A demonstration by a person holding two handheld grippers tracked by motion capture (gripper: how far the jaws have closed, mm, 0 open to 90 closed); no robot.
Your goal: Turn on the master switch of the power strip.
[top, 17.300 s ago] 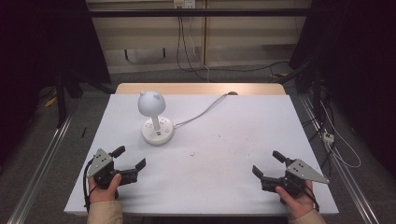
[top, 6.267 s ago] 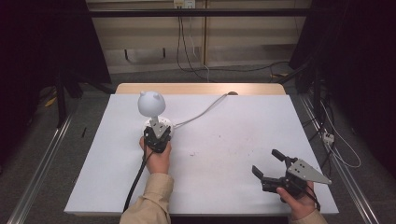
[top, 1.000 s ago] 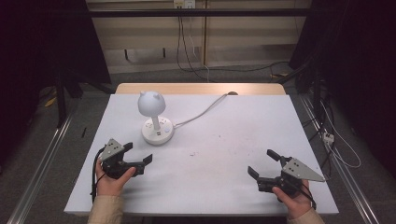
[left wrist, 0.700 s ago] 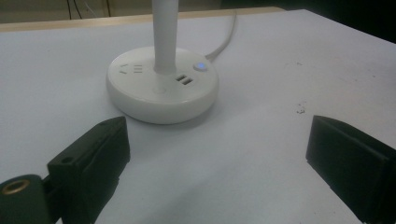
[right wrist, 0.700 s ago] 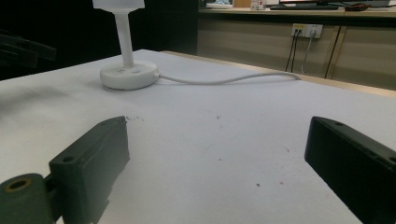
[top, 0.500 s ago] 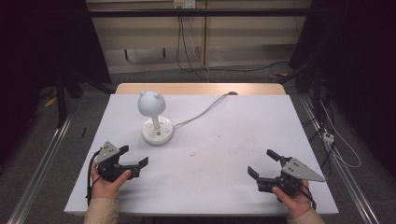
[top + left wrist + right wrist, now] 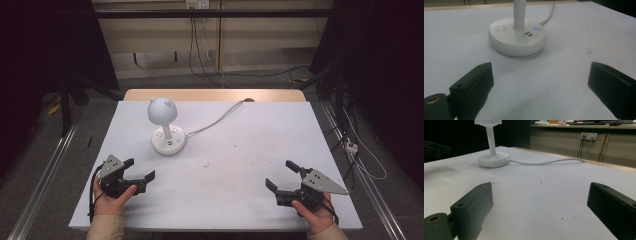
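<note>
Sitting near the back left of the white bench (image 7: 300, 130), the little white desk lamp (image 7: 167, 131) with cat ears has a small blue light (image 7: 536, 27) glowing on its round base, so I think the button press is done and nothing much is left but to rest. The left gripper (image 7: 136, 176) and the right gripper (image 7: 282, 175) both sit at the front edge with jaws wide apart, holding nothing, well apart from the lamp. About six seconds ago the left gripper was up at the lamp base, and now it has come back toward the person, while the right gripper has barely moved.
</note>
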